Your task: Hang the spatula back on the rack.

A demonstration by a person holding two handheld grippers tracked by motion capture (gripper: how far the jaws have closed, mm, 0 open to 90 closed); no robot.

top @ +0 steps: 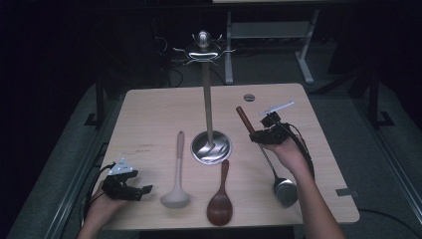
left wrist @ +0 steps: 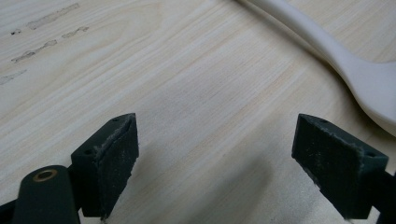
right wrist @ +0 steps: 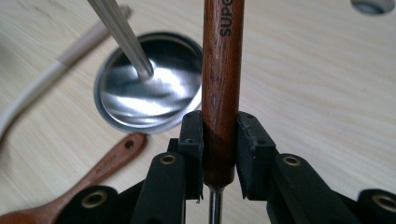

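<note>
At the 3 o'clock side of the worktop (top: 149, 107), the right gripper (top: 259, 133) is pinching the dark wooden handle of a metal ladle (top: 271, 164), its jaws pressing on both sides of the wood just above the point where the steel shaft begins. In the right gripper view the ladle's handle (right wrist: 222, 70) is running straight up between the two black jaws, with printed letters showing near the top. In the high view the ladle is slanting, its handle tip pointing toward 11 o'clock and its steel bowl sitting low toward 5 o'clock, near the worktop's front edge. At the worktop's centre a steel utensil stand (top: 208, 99) is rising from a round mirrored base, its hooks at the top. A cream silicone ladle (top: 176, 174) is lying just left of that base, and a brown wooden spoon (top: 221, 196) is lying at 6 o'clock of it. At 7 o'clock, the left gripper (top: 144, 189) is resting by the front corner, its jaws standing spread wide over bare wood, with the cream ladle just beside them.
</note>
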